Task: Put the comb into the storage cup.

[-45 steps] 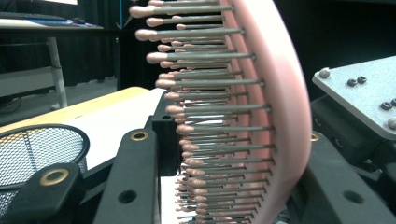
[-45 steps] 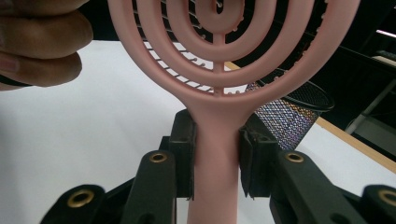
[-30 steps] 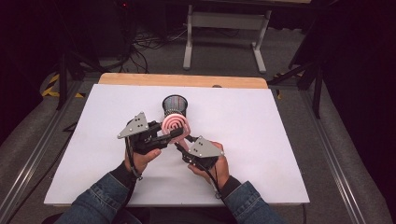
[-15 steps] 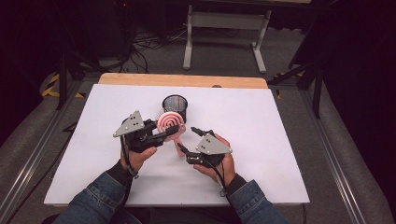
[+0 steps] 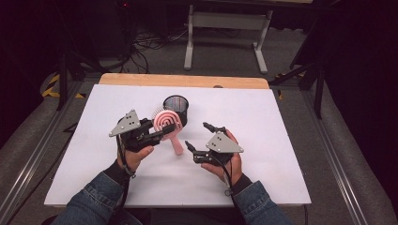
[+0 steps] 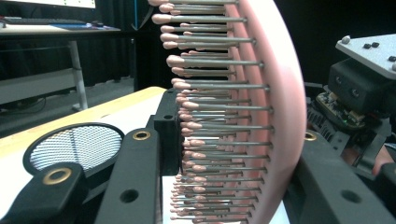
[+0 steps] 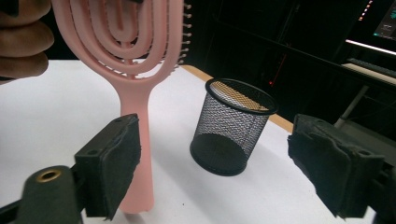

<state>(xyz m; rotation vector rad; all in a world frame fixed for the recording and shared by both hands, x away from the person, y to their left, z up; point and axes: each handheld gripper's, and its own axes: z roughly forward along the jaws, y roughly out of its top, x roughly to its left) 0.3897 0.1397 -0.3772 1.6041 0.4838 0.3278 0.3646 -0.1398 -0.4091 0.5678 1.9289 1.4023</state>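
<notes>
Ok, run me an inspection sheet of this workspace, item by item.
Surface: white table top, wooden edge at the far side.
Job's things: pink hairbrush, head up, handle tip by the table; black mesh cup upright behind it.
Clutter: nothing seen.
Grippers: left gripper shut on the brush head; right gripper has just been opening, nothing between its fingers.
Cables: a tangle on the floor beyond the table.
Surroundings: dark room, grey stand.

pink hairbrush (image 7: 135, 93): smooth matt plastic, thin metal-looking bristles w/ pink tips. cup (image 7: 232, 126): black wire mesh. table (image 5: 281, 122): matt white top, wooden back edge.
</notes>
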